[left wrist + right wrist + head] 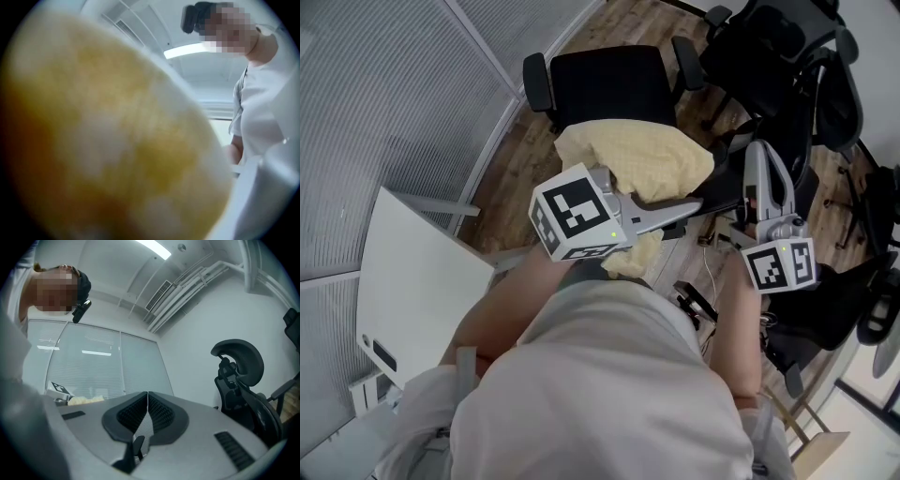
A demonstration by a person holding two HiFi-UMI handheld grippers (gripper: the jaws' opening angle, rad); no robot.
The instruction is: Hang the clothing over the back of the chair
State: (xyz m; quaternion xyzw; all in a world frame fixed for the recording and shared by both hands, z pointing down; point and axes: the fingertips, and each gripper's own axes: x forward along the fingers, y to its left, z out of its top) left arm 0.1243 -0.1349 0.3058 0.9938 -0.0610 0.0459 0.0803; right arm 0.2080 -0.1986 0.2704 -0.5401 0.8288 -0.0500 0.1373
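Looking down from the head view, I've got the yellow clothing [642, 159] bunched across the back of the black chair [600, 89]. Most of it is heaped on the seat side, and a small flap hangs down on my side of the backrest. My left claw [680, 211] reaches in level from the left, its tips right at the lower edge of that heap. And the left gripper view? Nothing but blurred yellow fabric [112, 140] pressed close to the lens, so I cannot tell whether that claw is clenched on the cloth or released.

Over on the right, my right claw [759, 159] sits beside the chair, clear of the clothing, pointing away from me. Its own view settles it: right claw [147, 397] clenched, ribbed pads meeting in one seam, nothing between them. Beyond it stands another black chair with a headrest [236, 355] against the wall, well apart. A white desk [412, 281] sits off to my left by the blinds.
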